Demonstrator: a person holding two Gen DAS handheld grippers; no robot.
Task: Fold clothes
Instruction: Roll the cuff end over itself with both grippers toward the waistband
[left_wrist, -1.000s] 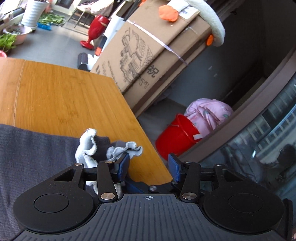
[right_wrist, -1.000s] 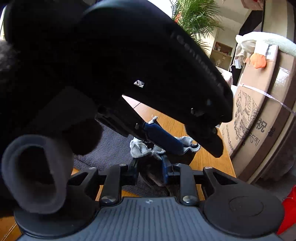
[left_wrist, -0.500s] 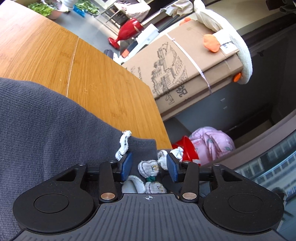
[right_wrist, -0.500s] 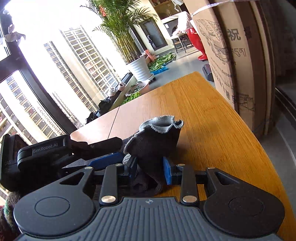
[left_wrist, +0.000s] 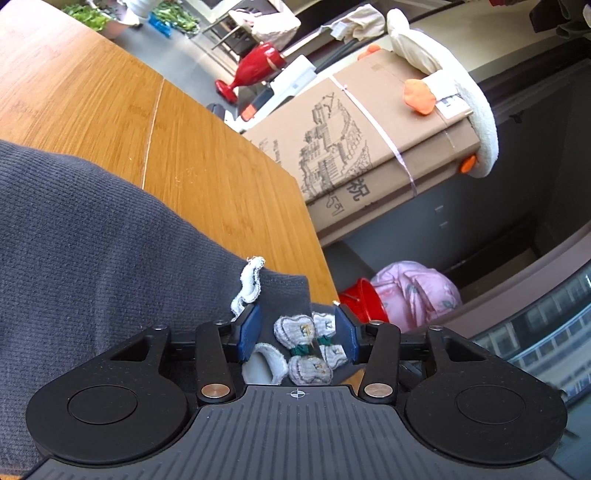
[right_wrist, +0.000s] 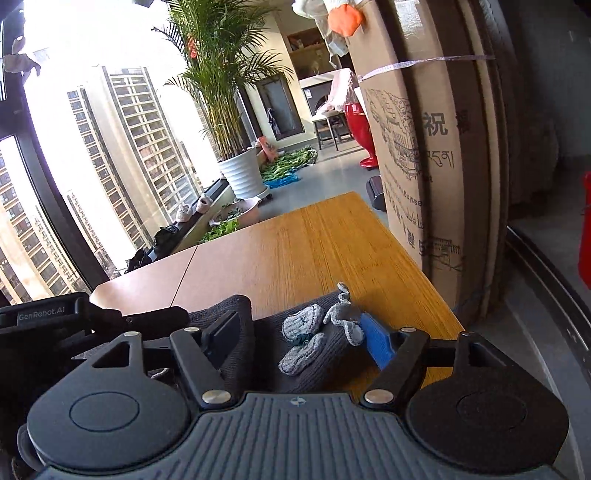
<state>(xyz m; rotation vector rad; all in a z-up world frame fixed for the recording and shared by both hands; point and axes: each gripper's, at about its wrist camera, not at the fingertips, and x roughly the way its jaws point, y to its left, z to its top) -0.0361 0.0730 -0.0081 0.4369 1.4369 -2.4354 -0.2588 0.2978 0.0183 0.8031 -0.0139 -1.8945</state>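
With both grippers' fingers released, left gripper (left_wrist: 297, 332) and right gripper (right_wrist: 301, 332) each straddle the grey garment's (left_wrist: 92, 240) cuff on the surface (right_wrist: 314, 251); we judge that flattening it comes first.

Relative to the earlier frames, the right gripper (right_wrist: 299, 334) is now standing with its jaws spread wide, having released the bunched fold of the grey garment (right_wrist: 317, 354) it was clamping half a second ago; that fold is now lying flat on the wooden table (right_wrist: 314, 251) with its white bow trim (right_wrist: 301, 321) facing up. The left gripper (left_wrist: 297, 332) is showing slightly wider-set pads (left_wrist: 248, 332) and is viewing more of the bow trim (left_wrist: 303, 347) between them than a second ago, when only a frilled white edge was showing.
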